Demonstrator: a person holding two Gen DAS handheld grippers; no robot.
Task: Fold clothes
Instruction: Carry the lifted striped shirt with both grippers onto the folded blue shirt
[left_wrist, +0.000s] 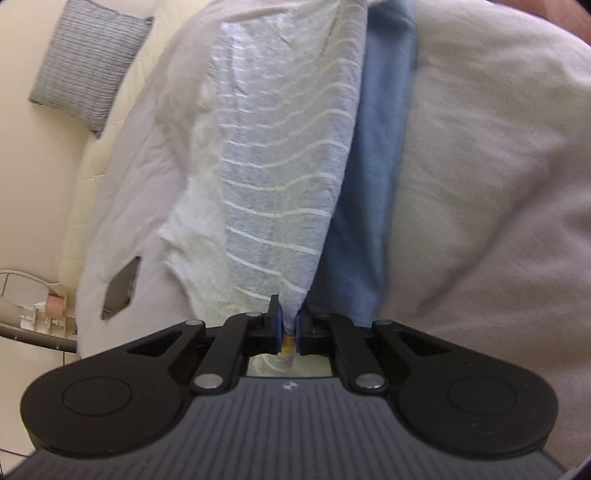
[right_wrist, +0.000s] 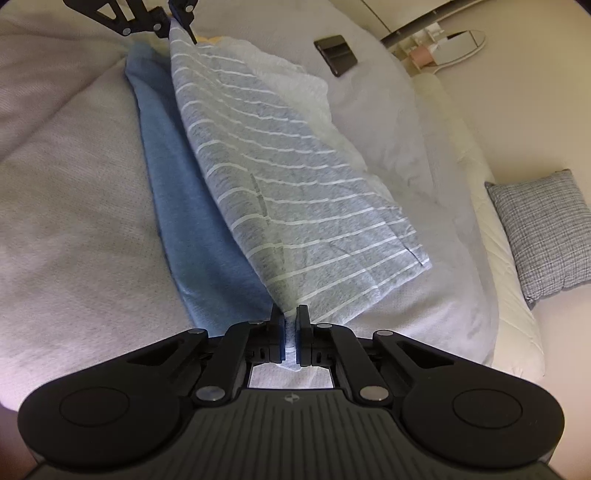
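Observation:
A grey garment with thin white stripes (left_wrist: 284, 147) (right_wrist: 295, 184) stretches across the bed between my two grippers, sloping down to the bedding on one side. My left gripper (left_wrist: 289, 325) is shut on one corner of it, the cloth pinched between the blue pads. My right gripper (right_wrist: 290, 328) is shut on the opposite corner. In the right wrist view the left gripper (right_wrist: 181, 22) shows at the top, holding the far end. A blue garment (left_wrist: 369, 184) (right_wrist: 192, 206) lies flat beside and partly under the striped one. A white garment (left_wrist: 199, 221) (right_wrist: 295, 81) lies on the other side.
Everything rests on a bed with a pale grey cover (left_wrist: 480, 184) (right_wrist: 66, 184). A dark flat phone-like object (left_wrist: 120, 288) (right_wrist: 335, 53) lies on the cover. A grey checked pillow (left_wrist: 88, 62) (right_wrist: 546, 229) sits on the cream mattress edge. An oval mirror (right_wrist: 461, 46) stands beyond the bed.

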